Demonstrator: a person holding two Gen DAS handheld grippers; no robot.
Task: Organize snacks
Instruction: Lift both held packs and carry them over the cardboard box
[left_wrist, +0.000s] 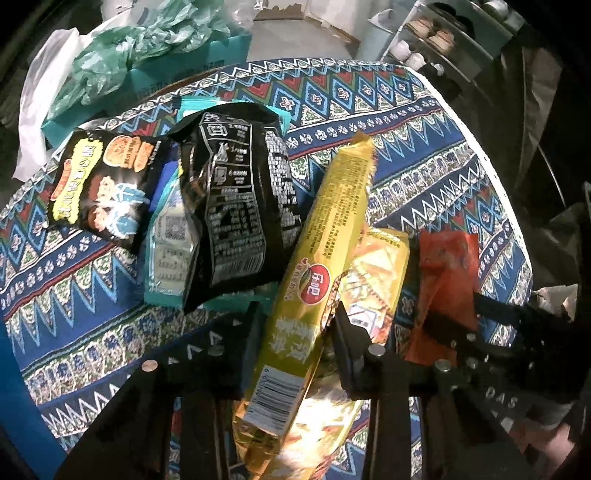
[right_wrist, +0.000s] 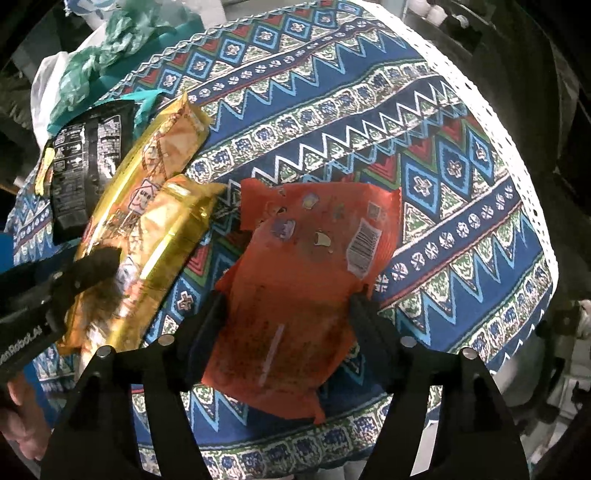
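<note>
My left gripper (left_wrist: 299, 332) is shut on a long yellow snack packet (left_wrist: 325, 240), which tilts up off the table. A second gold packet (left_wrist: 376, 273) lies under it. In the right wrist view these two gold packets (right_wrist: 159, 240) lie side by side, with a left gripper finger (right_wrist: 98, 264) on them. My right gripper (right_wrist: 286, 314) points down over an orange-red packet (right_wrist: 306, 240). Its jaws stand wide and the packet lies between them, its edges at the fingers. From the left wrist, that red packet (left_wrist: 447, 266) is at the right, under the right gripper (left_wrist: 480, 321).
A black bag with white print (left_wrist: 236, 206), a black packet with burger pictures (left_wrist: 99, 184) and a teal packet (left_wrist: 170, 240) are piled at the left of the patterned tablecloth (left_wrist: 406, 129). Beyond the table's far edge are a teal box with green plastic bags (left_wrist: 147, 55) and a shelf rack (left_wrist: 436, 37).
</note>
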